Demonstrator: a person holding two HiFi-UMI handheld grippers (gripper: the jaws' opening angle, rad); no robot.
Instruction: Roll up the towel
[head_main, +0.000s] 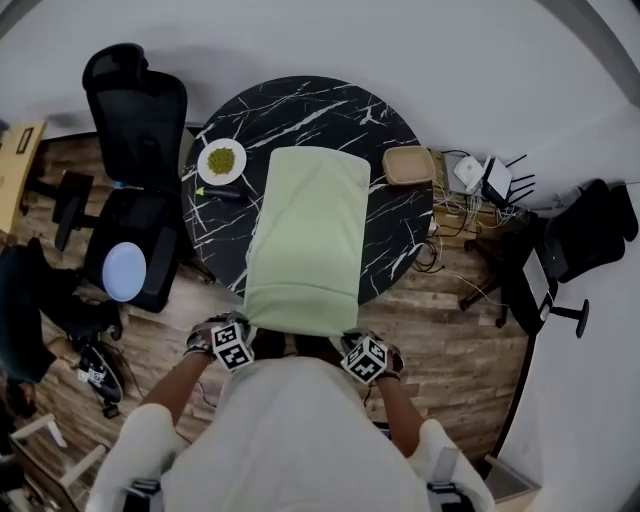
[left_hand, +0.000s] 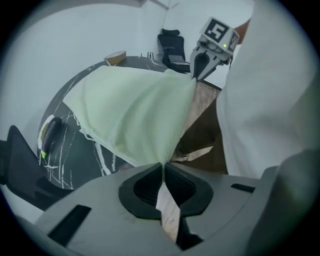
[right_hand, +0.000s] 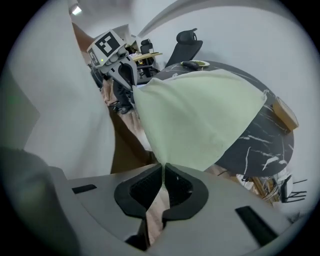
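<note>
Pale green towel (head_main: 305, 240), plain and smooth, laid lengthwise on round black marbled surface (head_main: 400, 225). Long axis pointed from far side toward person, near end held past rim. Near corners pinched, one by left hand-held gripper (left_hand: 163, 169), other by right hand-held gripper (right_hand: 163, 167), jaws pressed together on cloth.

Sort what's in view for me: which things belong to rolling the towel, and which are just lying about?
Job: towel; left gripper and right gripper, each shut on a near corner; marble table.
Lying about: plate with something green, tan container, office chair, router.
</note>
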